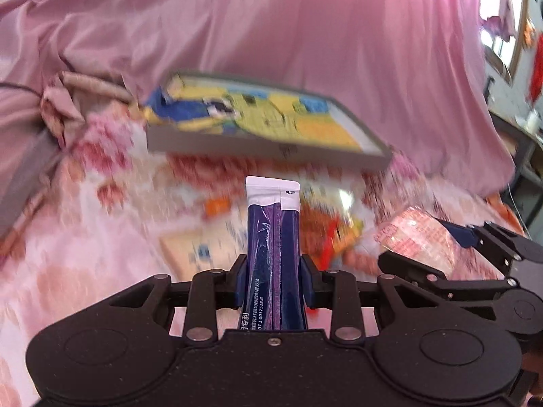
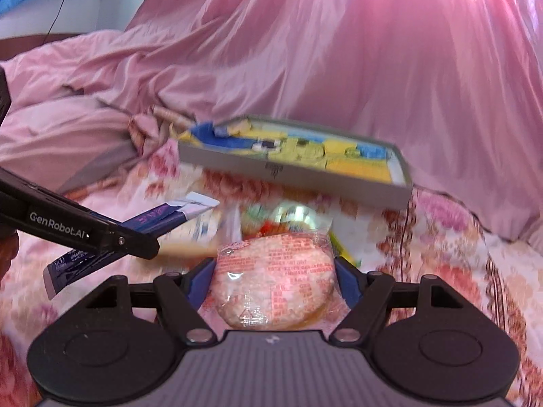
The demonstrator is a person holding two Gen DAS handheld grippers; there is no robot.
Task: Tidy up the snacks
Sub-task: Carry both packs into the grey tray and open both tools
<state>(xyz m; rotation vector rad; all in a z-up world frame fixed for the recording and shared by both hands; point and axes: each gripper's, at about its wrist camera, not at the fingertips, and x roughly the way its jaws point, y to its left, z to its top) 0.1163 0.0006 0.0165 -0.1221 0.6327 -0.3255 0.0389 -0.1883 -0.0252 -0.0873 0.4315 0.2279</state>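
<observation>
Left hand-held gripper (image 1: 273, 281): my blue pads are clamped on a long dark-blue and purple stick sachet with a white sealed tip (image 1: 273, 237); it stands up between them, tip pointing away from me.
Right hand-held gripper (image 2: 273, 279): my jaws stand wide, pressed against both sides of a round pale cake in a clear wrapper with red print (image 2: 275, 281).
Seen across: from my right camera the sachet juts out both ends of my left tool, over the bed.
Bed: pink floral bedspread (image 2: 458, 254) under everything.
Loose snacks: a blurred heap of orange, yellow and red packets (image 1: 332, 234) lies just beyond my fingertips.
Box: a shallow grey cardboard box with a yellow-and-blue cartoon inside (image 2: 298, 159) sits behind the heap.
Backdrop: rumpled pink sheet (image 1: 305, 34) hangs behind the box.
</observation>
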